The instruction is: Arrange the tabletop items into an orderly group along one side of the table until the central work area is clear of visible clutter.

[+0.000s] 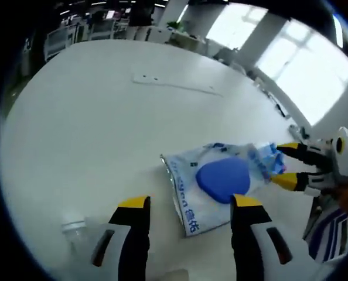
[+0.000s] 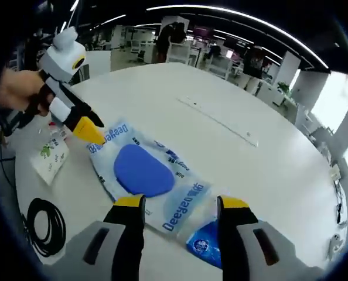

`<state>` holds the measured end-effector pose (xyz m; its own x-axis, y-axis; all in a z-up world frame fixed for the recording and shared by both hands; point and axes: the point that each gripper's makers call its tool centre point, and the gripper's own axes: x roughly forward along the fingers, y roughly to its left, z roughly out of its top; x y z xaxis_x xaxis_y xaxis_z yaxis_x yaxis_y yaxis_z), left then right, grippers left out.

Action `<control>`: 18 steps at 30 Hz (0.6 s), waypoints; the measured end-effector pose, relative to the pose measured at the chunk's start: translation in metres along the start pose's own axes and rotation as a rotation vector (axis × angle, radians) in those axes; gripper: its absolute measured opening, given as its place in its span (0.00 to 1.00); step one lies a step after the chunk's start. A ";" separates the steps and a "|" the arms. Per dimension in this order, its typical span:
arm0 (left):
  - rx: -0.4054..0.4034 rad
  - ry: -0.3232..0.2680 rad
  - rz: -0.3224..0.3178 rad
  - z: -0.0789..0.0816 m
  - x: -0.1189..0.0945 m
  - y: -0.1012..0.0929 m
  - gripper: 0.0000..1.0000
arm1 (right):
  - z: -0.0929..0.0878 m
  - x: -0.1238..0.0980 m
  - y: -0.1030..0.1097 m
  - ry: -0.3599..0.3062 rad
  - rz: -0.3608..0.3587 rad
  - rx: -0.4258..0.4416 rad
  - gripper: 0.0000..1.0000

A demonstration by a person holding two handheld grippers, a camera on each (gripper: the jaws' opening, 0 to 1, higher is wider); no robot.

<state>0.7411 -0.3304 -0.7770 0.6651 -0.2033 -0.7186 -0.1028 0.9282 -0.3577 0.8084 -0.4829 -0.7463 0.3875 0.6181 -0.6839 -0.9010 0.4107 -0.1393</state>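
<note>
Left gripper view first: the left claw (image 1: 188, 205) stands spread, its two yellow-tipped jaws well apart with nothing between them, hovering over the white desk (image 1: 103, 129). Just ahead of the jaws lies a clear plastic bag (image 1: 218, 187) with blue printing and a rounded blue pad (image 1: 224, 178) inside. Blue lettering runs along the bag's near edge, ending in Chinese characters, but it's too small to read properly. The bag's long axis runs from near the left claw out toward the right claw (image 1: 288, 164), which comes in from the right, its jaws open around the bag's far, crumpled blue end. A clear plastic bottle (image 1: 74, 231) lies on the desk beside the left jaw.

Over to the right gripper view: the right claw (image 2: 180, 205) is spread, and the near end of the bag (image 2: 150, 181) sits between its jaws. Here the print reads "Deeyeo", once near the right claw and once at the far end. The blue pad (image 2: 140, 170) sits mid-bag. The bag stretches away toward the left claw (image 2: 92, 133), whose yellow tip sits at the bag's far corner. A small blue round label (image 2: 203, 246) shows at the near end. Left of the bag, a printed white packet (image 2: 51, 155) lies flat, and a black cable coil (image 2: 42, 225) rests near the desk (image 2: 232, 123) edge.
</note>
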 end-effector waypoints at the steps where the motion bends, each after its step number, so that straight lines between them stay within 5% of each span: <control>1: 0.016 -0.007 0.014 0.002 -0.002 0.001 0.66 | 0.002 -0.002 0.000 -0.010 0.000 0.015 0.58; 6: 0.093 -0.016 0.048 0.007 -0.012 -0.001 0.92 | 0.010 -0.008 0.002 -0.061 0.009 0.110 0.89; 18: 0.107 -0.009 0.089 0.009 -0.048 0.004 0.97 | 0.017 -0.022 0.003 -0.055 0.005 0.124 0.85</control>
<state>0.7155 -0.3145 -0.7385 0.6636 -0.1168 -0.7389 -0.0823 0.9703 -0.2273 0.8007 -0.4844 -0.7193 0.3966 0.6543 -0.6439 -0.8731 0.4856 -0.0444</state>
